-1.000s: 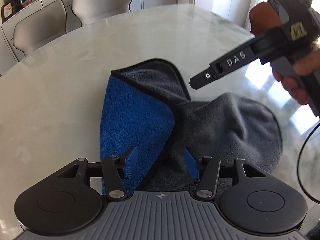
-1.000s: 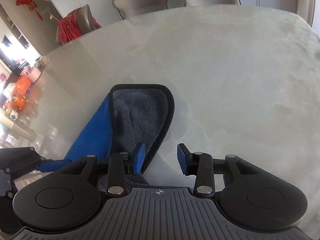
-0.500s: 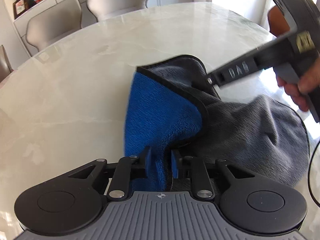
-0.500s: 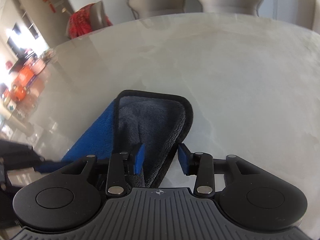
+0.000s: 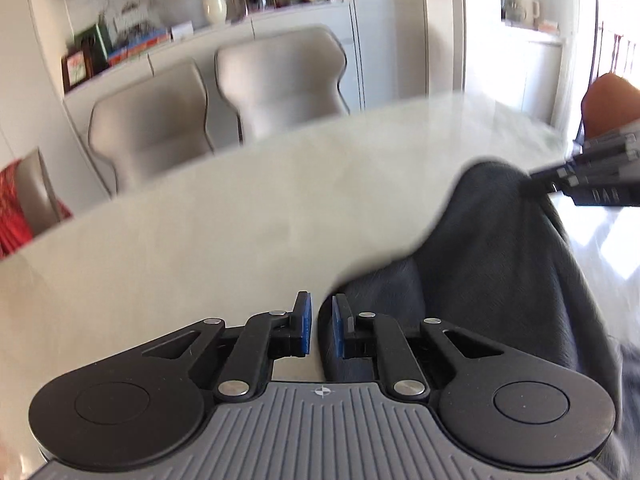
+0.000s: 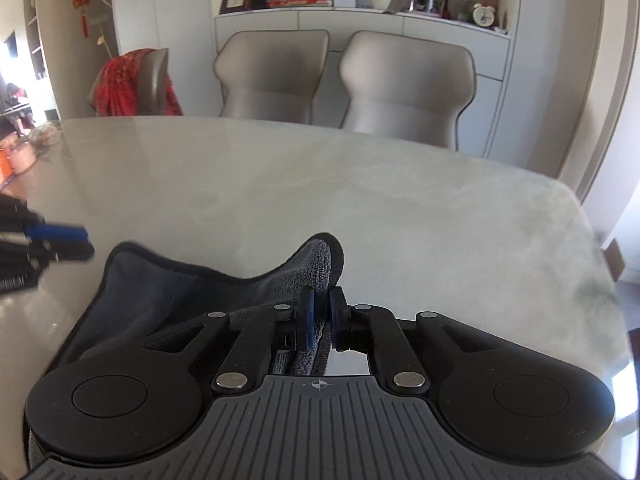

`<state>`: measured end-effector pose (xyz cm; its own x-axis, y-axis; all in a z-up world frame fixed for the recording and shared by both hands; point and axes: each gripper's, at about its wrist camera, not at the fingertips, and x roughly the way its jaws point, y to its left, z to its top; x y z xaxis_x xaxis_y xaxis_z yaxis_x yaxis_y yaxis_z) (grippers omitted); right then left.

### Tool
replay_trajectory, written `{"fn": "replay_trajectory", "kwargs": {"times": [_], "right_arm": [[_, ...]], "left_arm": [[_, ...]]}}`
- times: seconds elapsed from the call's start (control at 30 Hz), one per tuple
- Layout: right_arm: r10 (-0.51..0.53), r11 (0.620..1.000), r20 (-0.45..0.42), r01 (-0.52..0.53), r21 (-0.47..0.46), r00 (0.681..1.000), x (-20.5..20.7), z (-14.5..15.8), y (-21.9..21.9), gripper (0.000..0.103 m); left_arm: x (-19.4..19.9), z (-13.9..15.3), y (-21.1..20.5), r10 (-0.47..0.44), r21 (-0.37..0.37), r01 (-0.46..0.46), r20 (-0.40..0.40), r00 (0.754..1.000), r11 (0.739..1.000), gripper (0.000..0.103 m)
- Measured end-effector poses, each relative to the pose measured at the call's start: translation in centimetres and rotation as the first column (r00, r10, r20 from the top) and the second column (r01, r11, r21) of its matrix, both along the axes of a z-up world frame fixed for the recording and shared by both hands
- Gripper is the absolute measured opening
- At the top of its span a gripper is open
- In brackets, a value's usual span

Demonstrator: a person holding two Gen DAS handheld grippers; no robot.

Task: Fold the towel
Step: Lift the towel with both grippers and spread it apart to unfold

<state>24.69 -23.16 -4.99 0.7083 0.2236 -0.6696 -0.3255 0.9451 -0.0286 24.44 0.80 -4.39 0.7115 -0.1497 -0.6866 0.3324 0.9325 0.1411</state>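
The towel (image 5: 500, 264) is dark grey with a black hem and a blue underside that is hidden now. It hangs raised above the marble table (image 5: 200, 248). My left gripper (image 5: 320, 328) is shut on one corner of the towel, which drapes off to its right. My right gripper (image 6: 322, 316) is shut on another corner of the towel (image 6: 192, 296), with the hem poking up between its blue pads (image 6: 308, 316). The right gripper (image 5: 532, 186) shows at the right of the left wrist view, pinching the cloth. The left gripper (image 6: 86, 240) shows at the left edge of the right wrist view.
Two beige chairs (image 6: 340, 76) stand at the table's far edge. A chair with a red cloth (image 6: 132, 84) stands at the left. A white cabinet with books, a vase and a clock (image 6: 360, 4) lines the wall behind.
Both grippers have closed on towel corners and lifted them off the table. The cameras have tilted up toward the chairs. The blue side has gone out of sight.
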Motion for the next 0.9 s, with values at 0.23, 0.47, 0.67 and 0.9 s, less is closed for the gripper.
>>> {"fn": "replay_trajectory", "kwargs": {"times": [0.23,0.47,0.67,0.9], "right_arm": [[-0.039,0.994,-0.046,0.034,-0.103,0.998,3.9,-0.5,-1.5,0.013],[-0.016,0.99,-0.095,0.003,-0.138,0.995,4.5,-1.2,-2.2,0.039],[0.033,0.995,-0.139,-0.046,-0.089,0.99,6.8,-1.7,-2.5,0.039],[0.034,0.989,-0.164,-0.057,-0.139,0.986,9.5,-3.9,-1.8,0.039]], "left_arm": [[4.3,0.5,-1.5,-0.016,-0.039,0.015,-0.027,1.0,0.999,0.011],[4.4,-3.6,-0.9,0.024,-0.072,-0.037,-0.17,0.985,0.997,0.015],[5.2,-5.4,1.2,0.14,-0.156,-0.183,-0.249,0.958,0.971,0.037],[6.1,-6.7,2.0,0.201,-0.172,-0.265,-0.319,0.926,0.949,0.058]]}}
